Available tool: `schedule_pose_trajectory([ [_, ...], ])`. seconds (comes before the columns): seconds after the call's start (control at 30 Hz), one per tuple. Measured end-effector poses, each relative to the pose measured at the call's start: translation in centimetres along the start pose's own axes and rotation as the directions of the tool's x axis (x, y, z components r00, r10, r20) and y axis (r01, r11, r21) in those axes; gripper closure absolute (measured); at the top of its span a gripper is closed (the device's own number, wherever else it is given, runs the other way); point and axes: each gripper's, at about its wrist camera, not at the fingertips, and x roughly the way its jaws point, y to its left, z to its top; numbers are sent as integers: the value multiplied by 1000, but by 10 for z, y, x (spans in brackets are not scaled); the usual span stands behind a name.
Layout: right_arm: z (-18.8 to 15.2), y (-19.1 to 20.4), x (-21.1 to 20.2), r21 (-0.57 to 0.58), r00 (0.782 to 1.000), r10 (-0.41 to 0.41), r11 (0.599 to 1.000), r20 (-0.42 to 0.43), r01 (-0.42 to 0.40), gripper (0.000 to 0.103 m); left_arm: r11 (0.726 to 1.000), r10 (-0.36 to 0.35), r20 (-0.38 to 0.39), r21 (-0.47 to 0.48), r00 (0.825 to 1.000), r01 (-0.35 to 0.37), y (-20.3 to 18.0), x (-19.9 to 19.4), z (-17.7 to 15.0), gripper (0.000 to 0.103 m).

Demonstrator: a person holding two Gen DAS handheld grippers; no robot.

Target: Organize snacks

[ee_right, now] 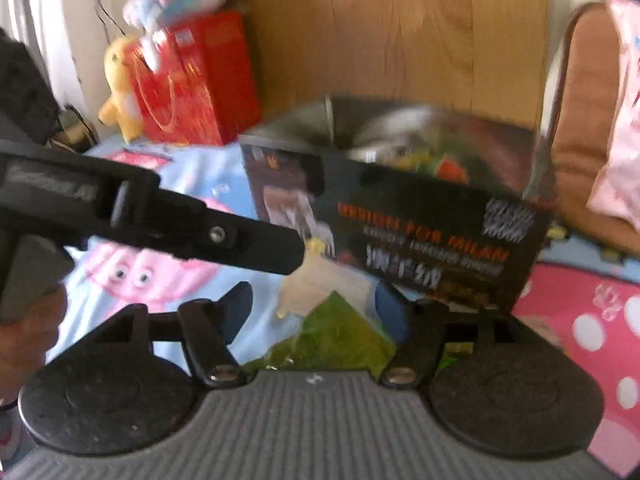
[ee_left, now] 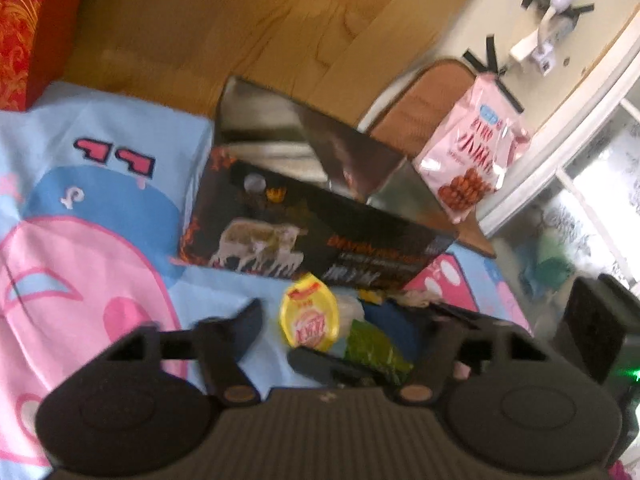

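Note:
A black open-topped box (ee_left: 320,224) with a cow picture stands on the blue and pink cartoon sheet (ee_left: 100,208); it also shows in the right wrist view (ee_right: 420,232). My left gripper (ee_left: 316,320) is open around a yellow-lidded jelly cup (ee_left: 310,322), just in front of the box. A green packet (ee_left: 376,348) lies beside the cup. My right gripper (ee_right: 320,308) is open over the same green packet (ee_right: 340,340), with the cup (ee_right: 324,280) ahead of it. The left gripper's finger (ee_right: 240,240) crosses the right wrist view, its tip by the cup.
A pink snack bag (ee_left: 472,148) leans on a brown chair cushion (ee_left: 416,104) right of the box. A wooden headboard (ee_left: 240,20) stands behind. A red gift bag (ee_right: 192,80) and plush toys (ee_right: 120,80) sit at the back left. Several snacks lie inside the box (ee_right: 432,160).

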Motion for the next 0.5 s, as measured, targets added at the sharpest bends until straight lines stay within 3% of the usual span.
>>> schedule_pose_trajectory([
  [0.07, -2, 0, 2, 31, 1000, 10, 999, 3, -10, 50, 1000, -12, -16, -11, 1000, 12, 4, 2, -5, 63],
  [0.13, -3, 5, -2, 40, 999, 25, 999, 22, -26, 50, 1000, -17, -5, -3, 1000, 17, 5, -5, -10, 64],
  [0.5, -27, 79, -14, -192, 994, 69, 980, 89, -51, 51, 999, 11, 56, -46, 998, -8, 24, -76, -61, 63],
])
